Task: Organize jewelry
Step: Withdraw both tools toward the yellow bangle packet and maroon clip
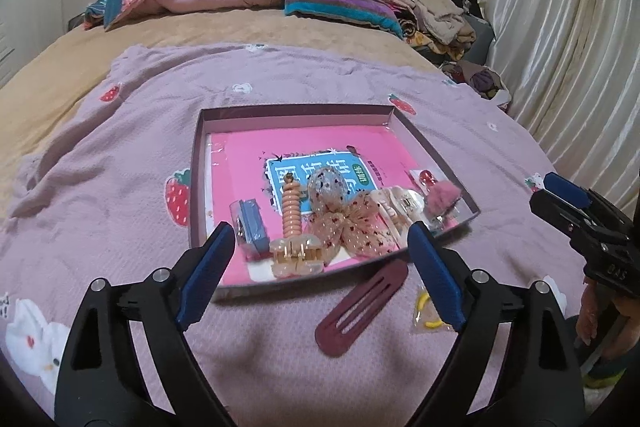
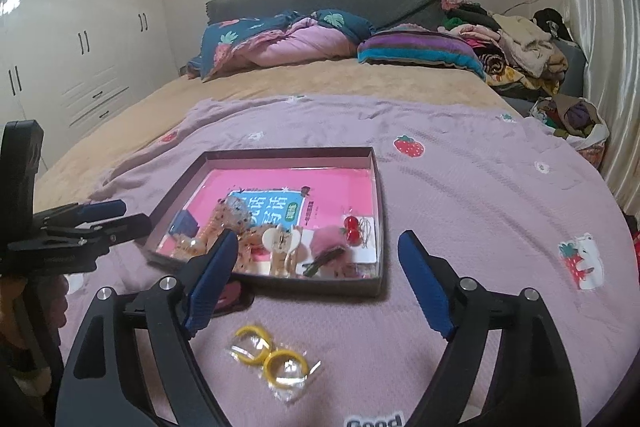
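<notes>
A shallow dark box (image 1: 296, 110) (image 2: 380, 187) lies on the purple blanket, lined with a pink book. It holds several hair pieces: a blue clip (image 1: 252, 223), a peach spiral clip (image 1: 292, 211), a beige claw clip (image 1: 296, 255), a dotted bow (image 1: 356, 227), a pink pompom (image 1: 440, 195) and red cherries (image 2: 352, 229). A maroon snap clip (image 1: 360, 307) and a clear packet of yellow rings (image 2: 272, 355) (image 1: 426, 311) lie in front of the box. My left gripper (image 1: 320, 239) is open over the box's near edge. My right gripper (image 2: 316, 247) is open above the packet.
The purple strawberry blanket (image 2: 480, 207) covers the bed's near half. Pillows, a folded quilt (image 2: 280, 39) and a clothes pile (image 2: 520, 51) lie at the headboard. A white wardrobe (image 2: 80, 39) stands left; a curtain (image 1: 568, 47) hangs right.
</notes>
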{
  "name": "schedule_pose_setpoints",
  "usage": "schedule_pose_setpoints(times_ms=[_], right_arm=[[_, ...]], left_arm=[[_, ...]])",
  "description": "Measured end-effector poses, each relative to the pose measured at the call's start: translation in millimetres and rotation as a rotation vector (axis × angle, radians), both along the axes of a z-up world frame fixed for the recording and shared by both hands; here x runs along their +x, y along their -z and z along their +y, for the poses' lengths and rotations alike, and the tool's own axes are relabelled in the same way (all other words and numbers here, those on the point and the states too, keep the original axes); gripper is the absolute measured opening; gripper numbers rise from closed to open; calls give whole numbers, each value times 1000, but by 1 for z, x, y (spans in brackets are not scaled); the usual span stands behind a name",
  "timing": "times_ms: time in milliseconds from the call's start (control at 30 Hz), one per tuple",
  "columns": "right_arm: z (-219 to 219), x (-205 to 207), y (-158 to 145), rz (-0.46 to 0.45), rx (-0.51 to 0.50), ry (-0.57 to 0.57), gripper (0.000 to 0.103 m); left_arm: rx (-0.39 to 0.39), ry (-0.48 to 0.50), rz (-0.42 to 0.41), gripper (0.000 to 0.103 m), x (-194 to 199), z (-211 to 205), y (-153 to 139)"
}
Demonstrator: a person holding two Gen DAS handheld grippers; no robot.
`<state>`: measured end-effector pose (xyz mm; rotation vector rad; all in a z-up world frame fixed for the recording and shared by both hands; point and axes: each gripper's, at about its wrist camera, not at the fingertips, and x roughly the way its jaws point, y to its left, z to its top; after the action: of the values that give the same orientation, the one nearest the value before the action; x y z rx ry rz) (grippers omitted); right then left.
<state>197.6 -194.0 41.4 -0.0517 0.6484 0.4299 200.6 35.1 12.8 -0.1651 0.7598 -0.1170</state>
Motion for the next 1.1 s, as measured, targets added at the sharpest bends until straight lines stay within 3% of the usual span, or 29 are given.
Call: schedule_pose_setpoints(times_ms=[200,733,1100], right_arm=[[-2,-24,5,4,-13,-13,88],[6,-65,26,44,-127,-110,88],[16,-68,51,94,-210,-148,88]], left_arm=[[7,-5,5,85,-17,-1,0],[52,-8,46,86,-52,3,13],[103,-8,98,86,-69,7,29]])
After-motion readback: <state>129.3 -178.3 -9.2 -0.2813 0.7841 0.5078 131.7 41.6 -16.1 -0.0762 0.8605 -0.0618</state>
